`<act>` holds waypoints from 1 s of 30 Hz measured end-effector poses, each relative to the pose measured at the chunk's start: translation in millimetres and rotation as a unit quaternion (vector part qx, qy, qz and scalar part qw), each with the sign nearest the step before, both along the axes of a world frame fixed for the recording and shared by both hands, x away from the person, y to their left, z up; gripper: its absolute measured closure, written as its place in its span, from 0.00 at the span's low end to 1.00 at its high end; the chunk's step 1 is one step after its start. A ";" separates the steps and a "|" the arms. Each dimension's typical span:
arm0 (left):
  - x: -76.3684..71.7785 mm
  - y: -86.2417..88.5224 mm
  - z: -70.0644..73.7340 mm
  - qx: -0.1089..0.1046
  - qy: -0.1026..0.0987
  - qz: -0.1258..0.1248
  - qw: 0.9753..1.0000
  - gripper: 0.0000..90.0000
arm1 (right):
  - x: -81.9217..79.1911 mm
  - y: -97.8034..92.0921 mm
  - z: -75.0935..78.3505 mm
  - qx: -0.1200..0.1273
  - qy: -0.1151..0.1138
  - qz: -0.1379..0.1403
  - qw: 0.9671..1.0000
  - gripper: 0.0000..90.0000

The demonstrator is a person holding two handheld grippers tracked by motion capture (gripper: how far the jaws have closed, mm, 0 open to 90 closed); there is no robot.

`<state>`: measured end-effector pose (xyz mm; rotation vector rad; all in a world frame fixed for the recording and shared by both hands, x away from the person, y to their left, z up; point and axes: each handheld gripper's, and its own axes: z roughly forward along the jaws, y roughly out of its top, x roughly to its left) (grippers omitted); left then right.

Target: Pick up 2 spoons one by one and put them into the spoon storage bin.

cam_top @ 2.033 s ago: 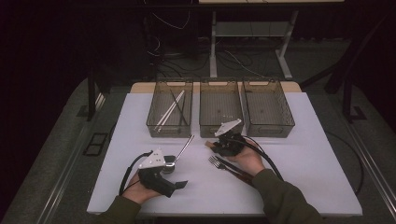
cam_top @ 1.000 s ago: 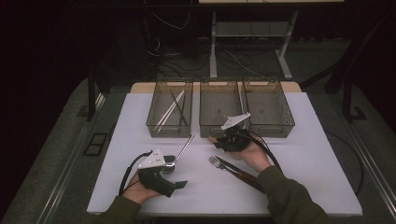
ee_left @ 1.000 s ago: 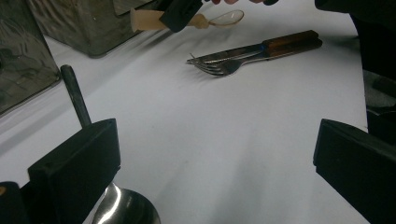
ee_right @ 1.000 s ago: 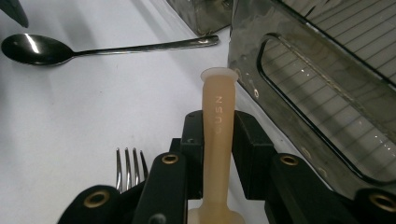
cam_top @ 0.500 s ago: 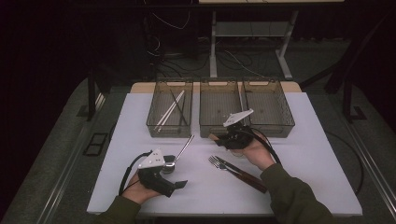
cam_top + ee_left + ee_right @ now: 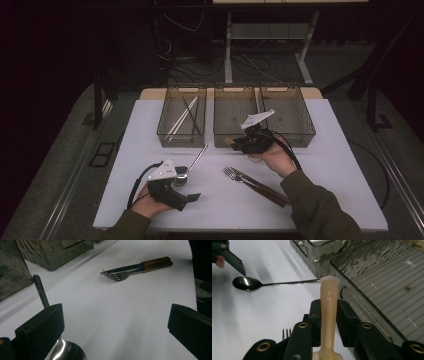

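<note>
**Pale handle held at the tray's edge**

The right tongs (image 6: pixel 328 315) are clenched on a cream-coloured plastic utensil handle (image 6: pixel 328 305) with raised lettering, seen in the right gripper view rising between the two black jaws. In the high view the right tongs (image 6: pixel 239 143) hover at the near wall of the middle clear plastic tray (image 6: pixel 237 116), above the white worktop (image 6: pixel 330 165); the handle's end pokes out towards the tray's front edge. Whether it touches the tray cannot be told.

The left tongs (image 6: pixel 192 198) rest low on the worktop near its front edge, jaws spread wide and gripping nothing, as the left gripper view shows. A polished steel spoon (image 6: pixel 192 161) lies just beside them, its bowl (image 6: pixel 66 352) next to one jaw and its slim handle pointing towards the trays.

Between the two hands lie a steel fork and a knife with brown wooden handles (image 6: pixel 255 183), side by side and touching. The left clear plastic tray (image 6: pixel 182 117) holds pale chopsticks (image 6: pixel 181 119) lying aslant. The right clear plastic tray (image 6: pixel 287 112) stands beside the middle one.
</note>
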<state>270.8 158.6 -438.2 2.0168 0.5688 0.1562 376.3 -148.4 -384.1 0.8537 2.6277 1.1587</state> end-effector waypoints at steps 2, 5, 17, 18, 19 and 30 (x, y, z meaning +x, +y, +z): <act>0.4 0.1 -0.1 0.001 -0.001 -0.002 1.000 0.00 | 1.1 0.1 3.0 0.002 -0.002 0.001 1.000 0.84; 0.4 0.4 0.1 0.000 -0.001 -0.002 1.000 0.00 | 2.6 0.3 7.8 0.007 -0.001 0.001 1.000 0.84; -0.2 0.8 0.6 -0.002 -0.001 -0.001 1.000 0.00 | 14.3 -4.2 26.6 0.019 -0.012 -0.016 1.000 0.84; -0.3 0.6 0.3 -0.005 -0.002 0.000 1.000 0.00 | 15.4 -4.6 27.4 0.021 -0.015 -0.017 1.000 0.84; -0.4 0.6 0.6 -0.005 -0.001 0.000 1.000 0.00 | 17.0 -5.5 29.1 0.023 -0.013 -0.020 0.999 0.84; -0.2 1.7 1.5 -0.002 -0.001 -0.002 1.000 0.00 | 36.0 -11.5 40.7 0.033 -0.018 -0.042 0.998 0.84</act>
